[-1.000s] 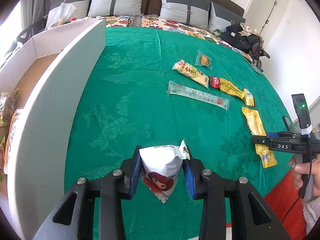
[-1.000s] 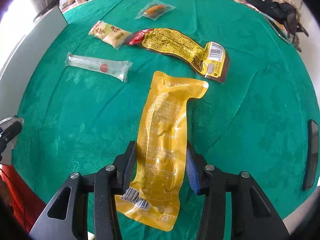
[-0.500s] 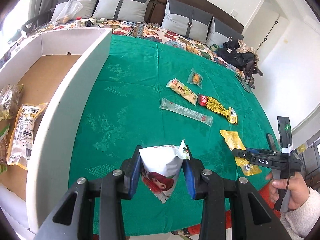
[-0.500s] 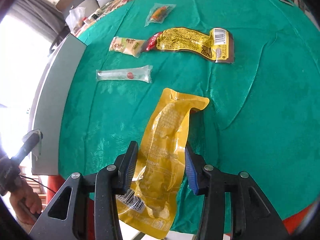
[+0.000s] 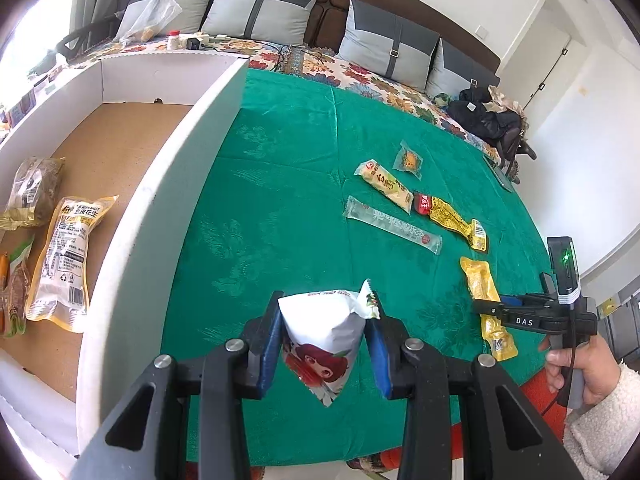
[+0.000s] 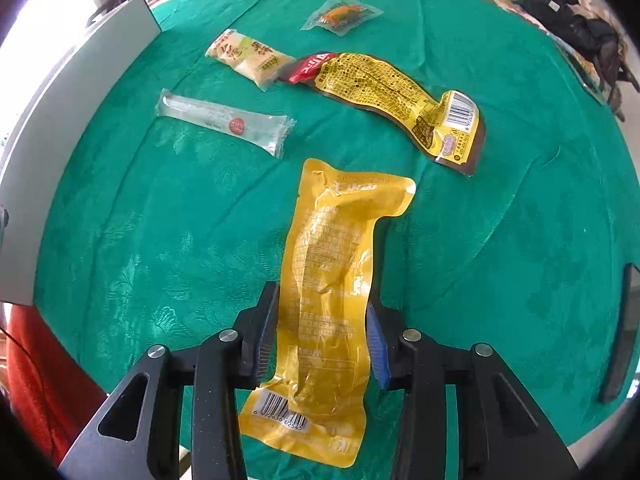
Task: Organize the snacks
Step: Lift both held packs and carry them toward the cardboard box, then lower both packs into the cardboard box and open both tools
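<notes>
The left tool (image 5: pixel 326 338) grips a white snack bag (image 5: pixel 324 330); the box (image 5: pixel 168 184) lies to its left. The right tool (image 6: pixel 322 338) has just closed across the yellow pouch (image 6: pixel 334 280), lengthwise along the tool, near the table's (image 6: pixel 160 220) front edge.

Bed cover (image 5: pixel 280 200) green w/ leaf pattern. White snack bag (image 5: pixel 324 332), red cartoon print. Long pouch (image 6: pixel 332 292) yellow. Box (image 5: pixel 160 200) white, brown floor. Pillows (image 5: pixel 264 8) grey w/ dark stripe.
</notes>
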### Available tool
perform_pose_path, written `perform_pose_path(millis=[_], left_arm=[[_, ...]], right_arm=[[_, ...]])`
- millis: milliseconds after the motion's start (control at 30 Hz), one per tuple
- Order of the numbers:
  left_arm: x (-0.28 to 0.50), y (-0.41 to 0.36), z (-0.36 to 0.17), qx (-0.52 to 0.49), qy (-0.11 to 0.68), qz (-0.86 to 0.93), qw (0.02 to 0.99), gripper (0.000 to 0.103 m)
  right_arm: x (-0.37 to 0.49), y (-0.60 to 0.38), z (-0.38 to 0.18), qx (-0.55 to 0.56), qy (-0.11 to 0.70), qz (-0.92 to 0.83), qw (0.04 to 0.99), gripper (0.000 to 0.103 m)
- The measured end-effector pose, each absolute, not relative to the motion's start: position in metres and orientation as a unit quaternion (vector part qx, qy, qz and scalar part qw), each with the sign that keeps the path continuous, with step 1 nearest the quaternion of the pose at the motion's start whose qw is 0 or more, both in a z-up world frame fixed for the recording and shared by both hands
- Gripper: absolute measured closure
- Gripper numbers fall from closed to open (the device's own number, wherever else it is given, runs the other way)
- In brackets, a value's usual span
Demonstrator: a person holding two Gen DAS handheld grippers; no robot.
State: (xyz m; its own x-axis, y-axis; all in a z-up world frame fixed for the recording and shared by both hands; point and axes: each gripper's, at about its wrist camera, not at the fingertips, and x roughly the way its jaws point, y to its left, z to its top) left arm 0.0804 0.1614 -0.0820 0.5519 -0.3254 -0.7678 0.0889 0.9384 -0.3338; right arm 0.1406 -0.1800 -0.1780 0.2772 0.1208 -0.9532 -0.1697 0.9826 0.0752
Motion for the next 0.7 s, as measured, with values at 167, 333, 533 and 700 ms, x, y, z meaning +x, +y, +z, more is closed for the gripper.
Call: perform_pose_path(millis=[167, 333, 533, 700], left_arm=[[0.082, 0.176, -0.079, -0.16, 0.454, -0.117, 0.869, 0.066], [0.08, 0.198, -0.064, -0.2, 0.442, -0.124, 0.866, 0.066], [0.076, 0.269, -0.032, -0.223, 0.41, -0.071, 0.882, 0.066], [0.063, 0.357, -0.023, -0.237, 0.391, 0.026, 0.889, 0.066]], right_arm=[[0.14, -0.221, -0.167, 0.152, 0.591, 0.121, 0.783, 0.062], [0.135, -0.208, -0.15, 0.257, 0.578, 0.179, 0.753, 0.061], [0.148, -0.096, -0.094, 0.298, 0.549, 0.308, 0.718, 0.061], [0.159, 0.045, -0.036, 0.253, 0.521, 0.414, 0.703, 0.061]])
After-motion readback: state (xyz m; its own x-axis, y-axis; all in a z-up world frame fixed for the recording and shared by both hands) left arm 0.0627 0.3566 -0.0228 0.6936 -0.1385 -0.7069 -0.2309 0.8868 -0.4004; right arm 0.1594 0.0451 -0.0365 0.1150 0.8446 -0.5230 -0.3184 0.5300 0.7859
